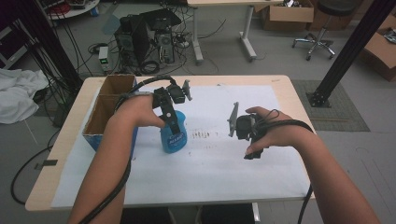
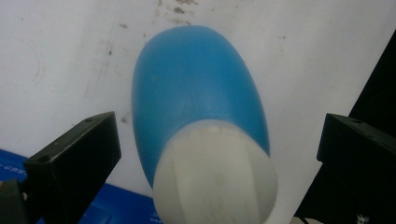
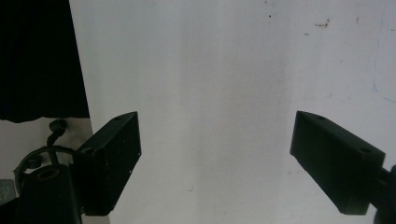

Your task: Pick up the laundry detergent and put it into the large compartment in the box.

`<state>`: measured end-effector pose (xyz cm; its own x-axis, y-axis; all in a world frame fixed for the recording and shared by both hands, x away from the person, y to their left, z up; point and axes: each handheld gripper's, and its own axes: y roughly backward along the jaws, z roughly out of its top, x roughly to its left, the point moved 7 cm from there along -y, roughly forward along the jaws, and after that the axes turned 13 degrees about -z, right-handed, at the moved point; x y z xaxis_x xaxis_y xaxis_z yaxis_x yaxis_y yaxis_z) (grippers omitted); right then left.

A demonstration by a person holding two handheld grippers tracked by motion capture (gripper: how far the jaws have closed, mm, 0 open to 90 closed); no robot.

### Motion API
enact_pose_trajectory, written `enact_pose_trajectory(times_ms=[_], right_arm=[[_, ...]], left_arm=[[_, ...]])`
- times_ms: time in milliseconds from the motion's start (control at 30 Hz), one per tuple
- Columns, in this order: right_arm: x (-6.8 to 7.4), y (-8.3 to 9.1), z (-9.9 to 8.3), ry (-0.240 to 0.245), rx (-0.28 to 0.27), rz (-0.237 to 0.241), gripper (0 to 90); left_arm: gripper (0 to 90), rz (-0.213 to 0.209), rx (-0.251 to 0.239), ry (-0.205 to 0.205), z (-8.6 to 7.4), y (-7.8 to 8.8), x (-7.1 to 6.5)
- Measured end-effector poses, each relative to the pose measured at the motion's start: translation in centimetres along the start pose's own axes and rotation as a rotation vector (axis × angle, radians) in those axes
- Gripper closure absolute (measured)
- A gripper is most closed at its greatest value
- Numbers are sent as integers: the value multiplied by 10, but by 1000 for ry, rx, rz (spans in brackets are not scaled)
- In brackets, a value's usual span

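Observation:
A blue bottle (image 1: 173, 139) with a white cap (image 2: 215, 182) stands upright on the white paper (image 1: 219, 163). My left gripper (image 1: 172, 122) hangs right over it, pointing down. In the left gripper view the bottle (image 2: 196, 88) lies between the jaws of the left gripper (image 2: 217, 137), which is open, with a gap on each side of the cap. To the right, my right gripper (image 1: 247, 140) hovers over bare paper, apart from the bottle. In its own view the right gripper (image 3: 215, 137) is open with nothing between the jaws.
An open cardboard box (image 1: 103, 108) with a blue outer wall (image 2: 112, 205) stands at the table's left, close beside the bottle. White paper covers most of the wooden table (image 1: 289, 91). Beyond the far edge are computers, cables and a stool.

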<state>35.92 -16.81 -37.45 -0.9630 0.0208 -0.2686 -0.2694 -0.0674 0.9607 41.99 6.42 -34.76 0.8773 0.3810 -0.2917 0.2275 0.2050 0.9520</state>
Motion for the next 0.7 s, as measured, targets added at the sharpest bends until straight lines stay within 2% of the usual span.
enact_pose_trajectory(times_ms=[433, 700], right_arm=[[0, -3, 0, 3, -1, 6, 166], [0, -4, 0, -2, -5, 5, 166]], left_arm=[[1, 18, 18, 7, 5, -10, 5], [6, 24, 24, 25, 4, -14, 8]])
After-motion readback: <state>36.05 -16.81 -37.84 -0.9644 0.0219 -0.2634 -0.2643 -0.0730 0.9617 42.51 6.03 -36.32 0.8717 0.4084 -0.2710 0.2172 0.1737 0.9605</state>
